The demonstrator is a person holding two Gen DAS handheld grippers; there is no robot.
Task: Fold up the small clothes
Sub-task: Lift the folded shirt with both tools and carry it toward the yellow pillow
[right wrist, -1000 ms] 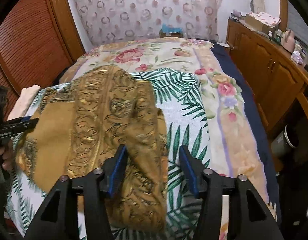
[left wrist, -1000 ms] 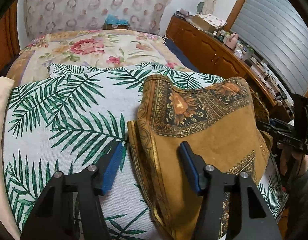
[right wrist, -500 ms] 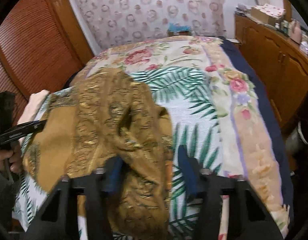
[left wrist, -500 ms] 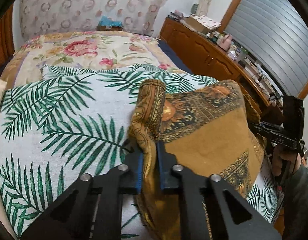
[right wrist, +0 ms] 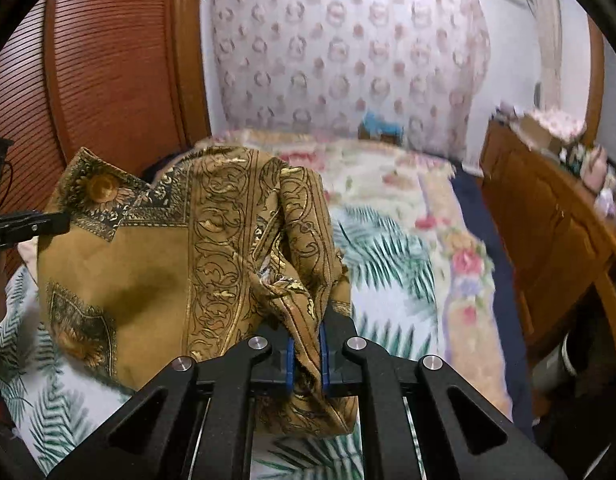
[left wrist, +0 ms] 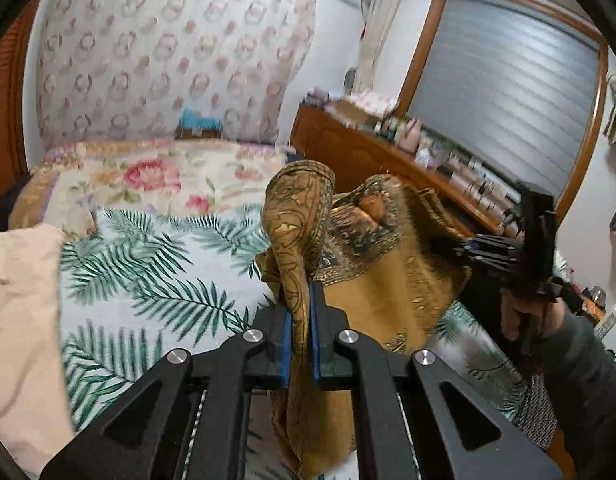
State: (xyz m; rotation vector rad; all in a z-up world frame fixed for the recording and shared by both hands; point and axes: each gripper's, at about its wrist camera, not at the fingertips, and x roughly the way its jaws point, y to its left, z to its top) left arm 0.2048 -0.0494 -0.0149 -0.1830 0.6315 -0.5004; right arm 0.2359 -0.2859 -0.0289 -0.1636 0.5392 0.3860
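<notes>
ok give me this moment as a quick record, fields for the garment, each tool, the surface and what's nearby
garment: mustard-gold patterned cloth, bunched, held at two spots, partly raised off the bed
left tool: shut on a gathered edge of the cloth, jaws just closed
right tool: shut on another gathered edge, jaws just closed
surface: palm-leaf sheet over a floral bedspread
nearby: cream fabric at the bed's left edge; wooden dresser to the right of the bed

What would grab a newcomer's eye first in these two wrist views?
The ochre patterned cloth, bunched and raised off the palm-leaf sheet, with the left gripper and right gripper each pinching an edge. Behind it lies a floral bedspread.
</notes>
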